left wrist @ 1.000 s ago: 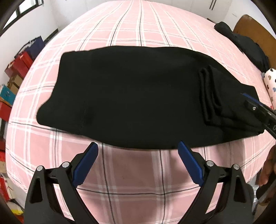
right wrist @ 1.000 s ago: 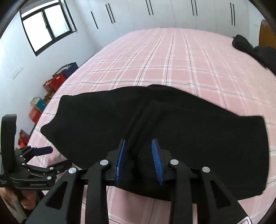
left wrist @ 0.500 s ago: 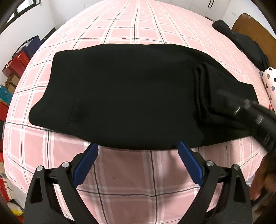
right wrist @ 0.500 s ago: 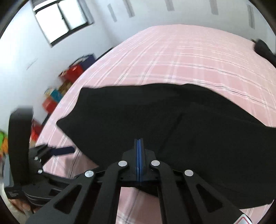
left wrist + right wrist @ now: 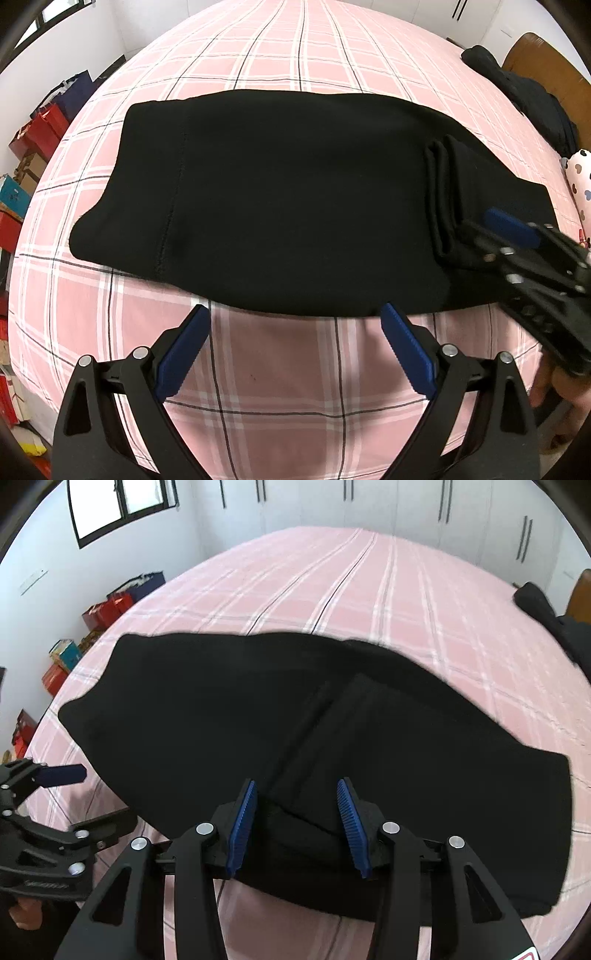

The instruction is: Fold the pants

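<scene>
Black pants lie folded across a pink plaid bed, with the folded leg ends stacked on their right part. My left gripper hovers open just before the pants' near edge, nothing between its fingers. My right gripper is over the near right part of the pants. Its jaws are opening, the blue pads stand apart on either side of a raised fold and do not press it. In the left wrist view the right gripper comes in from the right, over the stacked leg ends.
Dark clothes lie by the wooden headboard at the far right, next to a heart-print pillow. Bags and boxes stand on the floor left of the bed. White wardrobes line the far wall. A hand holds the right gripper.
The right gripper's pads went from partly apart to fully together and now stand apart again. It moved lower over the pants' near edge. The left gripper stayed put.
</scene>
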Tool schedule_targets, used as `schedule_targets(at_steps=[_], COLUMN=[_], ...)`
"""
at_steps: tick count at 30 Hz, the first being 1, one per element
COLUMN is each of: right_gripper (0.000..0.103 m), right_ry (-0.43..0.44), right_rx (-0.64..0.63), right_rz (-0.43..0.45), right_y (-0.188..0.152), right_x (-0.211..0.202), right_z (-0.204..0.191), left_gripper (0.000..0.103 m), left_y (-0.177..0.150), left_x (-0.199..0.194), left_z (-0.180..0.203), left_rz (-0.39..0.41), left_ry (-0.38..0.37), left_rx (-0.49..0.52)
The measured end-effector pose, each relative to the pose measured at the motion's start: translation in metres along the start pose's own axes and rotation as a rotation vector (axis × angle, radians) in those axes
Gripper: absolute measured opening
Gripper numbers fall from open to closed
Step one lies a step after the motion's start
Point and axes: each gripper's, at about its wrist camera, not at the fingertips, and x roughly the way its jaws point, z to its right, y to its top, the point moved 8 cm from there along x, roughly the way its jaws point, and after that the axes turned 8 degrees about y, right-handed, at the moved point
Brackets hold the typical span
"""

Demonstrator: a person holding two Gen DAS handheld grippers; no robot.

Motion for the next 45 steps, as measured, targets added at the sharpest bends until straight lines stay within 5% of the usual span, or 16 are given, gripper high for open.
schedule_targets(at_steps=[2,5,7,11,15,16,18,21,28,31,37,40,45], right_gripper=[0.041,0.007,0.007,0.007,0.017,0.019,0.046,0.061,0.057,0.016,0.017,0.027,0.042], right_ry=[0.008,0.043,0.1,0.127,0.063,0.054,0.028,-0.016,-0.086,-0.043,0.059,0.048,0.082], right_rx=[0.003,0.068,0.143,0.079,-0.011,-0.034,-0.052,-0.138,-0.263,-0.168,-0.075,-0.106,-0.038], right_rz=[-0.02,-0.01,0.031,0.081,-0.07,-0.043,-0.017,0.039,-0.061,-0.037,0.058,-0.028,0.073], right_y=[-0.003,0.004,0.012,0.021,-0.006,-0.006,-0.002,-0.003,-0.01,0.0,0.034,0.019,0.015], right_x=[0.012,0.011,-0.004,-0.033,0.01,0.009,-0.008,-0.035,0.002,0.003,-0.022,0.014,-0.024], right_z=[0.003,0.014,0.019,-0.003,-0.003,-0.004,-0.003,-0.006,0.001,0.013,0.0,0.001,0.004], left_gripper=[0.091,0.091,0.091,0.091,0.091,0.091,0.091,0.091,0.091,0.091,0.091,0.091,0.091], left_y=[-0.001,-0.001,0.001,0.001,0.0,0.0,-0.001,-0.001,-0.001,0.002,0.006,0.007,0.014], left_x=[0.0,0.0,0.001,0.004,0.005,0.005,0.004,0.006,0.007,0.007,0.007,0.01,0.013], left_z=[0.0,-0.001,-0.001,0.001,0.003,0.003,0.0,-0.003,-0.006,-0.012,-0.02,-0.026,-0.049], left_rz=[-0.001,-0.003,-0.002,-0.006,-0.009,-0.009,-0.005,-0.013,-0.017,-0.019,-0.01,-0.019,-0.02], left_ry=[0.001,0.0,-0.002,-0.005,-0.002,0.001,0.005,0.003,0.01,0.009,0.007,0.019,0.023], left_rx=[0.003,0.005,0.005,0.0,0.0,0.004,0.012,-0.001,-0.013,-0.014,-0.027,-0.037,-0.086])
